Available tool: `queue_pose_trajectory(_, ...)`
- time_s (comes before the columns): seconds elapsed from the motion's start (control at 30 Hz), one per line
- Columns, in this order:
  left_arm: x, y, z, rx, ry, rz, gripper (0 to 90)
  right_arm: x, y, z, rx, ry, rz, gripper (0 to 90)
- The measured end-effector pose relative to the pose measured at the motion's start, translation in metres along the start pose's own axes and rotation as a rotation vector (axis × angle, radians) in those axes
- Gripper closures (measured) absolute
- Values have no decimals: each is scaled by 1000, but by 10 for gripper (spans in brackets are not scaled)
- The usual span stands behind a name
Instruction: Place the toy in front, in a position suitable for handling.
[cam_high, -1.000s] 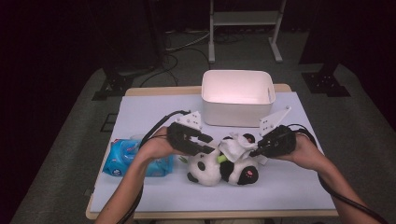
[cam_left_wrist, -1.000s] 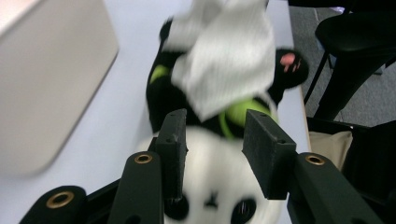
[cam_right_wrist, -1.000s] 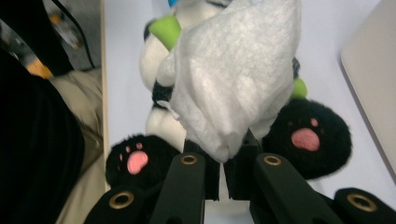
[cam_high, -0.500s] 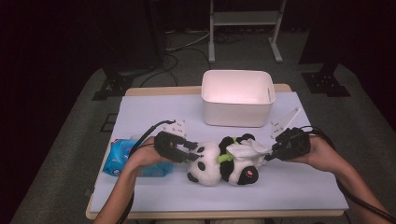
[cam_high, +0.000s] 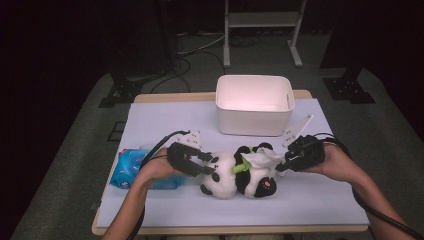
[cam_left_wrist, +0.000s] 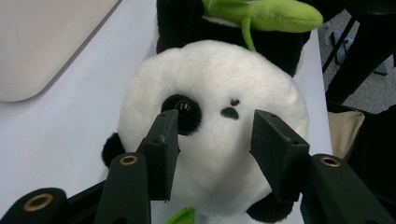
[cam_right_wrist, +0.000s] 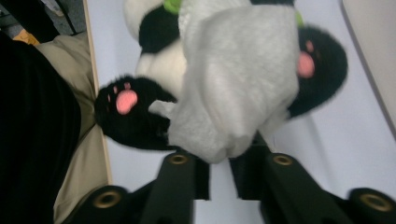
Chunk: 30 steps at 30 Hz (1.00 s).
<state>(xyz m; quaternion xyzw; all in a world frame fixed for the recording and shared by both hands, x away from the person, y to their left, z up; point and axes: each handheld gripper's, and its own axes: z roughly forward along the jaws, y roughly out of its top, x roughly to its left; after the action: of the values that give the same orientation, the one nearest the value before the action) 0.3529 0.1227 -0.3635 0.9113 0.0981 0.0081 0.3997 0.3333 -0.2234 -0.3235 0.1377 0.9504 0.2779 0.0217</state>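
Left gripper view: fluffy round panda (cam_left_wrist: 212, 130) head between matte claw (cam_left_wrist: 215, 156) jaws.

One of nearly everything on the table, two grippers at work.

There was one plush panda (cam_high: 235, 175) at the lower middle of the frame, one white tissue (cam_high: 262, 159) draped on it, one white bin (cam_high: 255, 104) at the upper middle, and one blue wipes pack (cam_high: 131, 167) at the lower left. Two grippers were there: the left gripper (cam_high: 207, 164) and the right gripper (cam_high: 281, 162), one per hand.
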Motion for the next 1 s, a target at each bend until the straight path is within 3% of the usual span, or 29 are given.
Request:
queue_pose_trajectory(0.2, 0, -5, -1, -5, 1, -14, 507, 2, 22, 11, -29, 10, -37, 640)
queue_pose_trajectory(0.57, 0, -8, 3, -6, -2, -17, 479, 3, 53, 31, -43, 40, -84, 545)
queue_pose_trajectory(0.87, 0, -8, 5, -6, -9, -20, 471, -1, 70, 44, -65, 79, -57, 536)
queue_pose_trajectory(1.0, 0, -9, 6, -5, -6, -21, 461, -1, 74, 52, -63, 70, -49, 588)
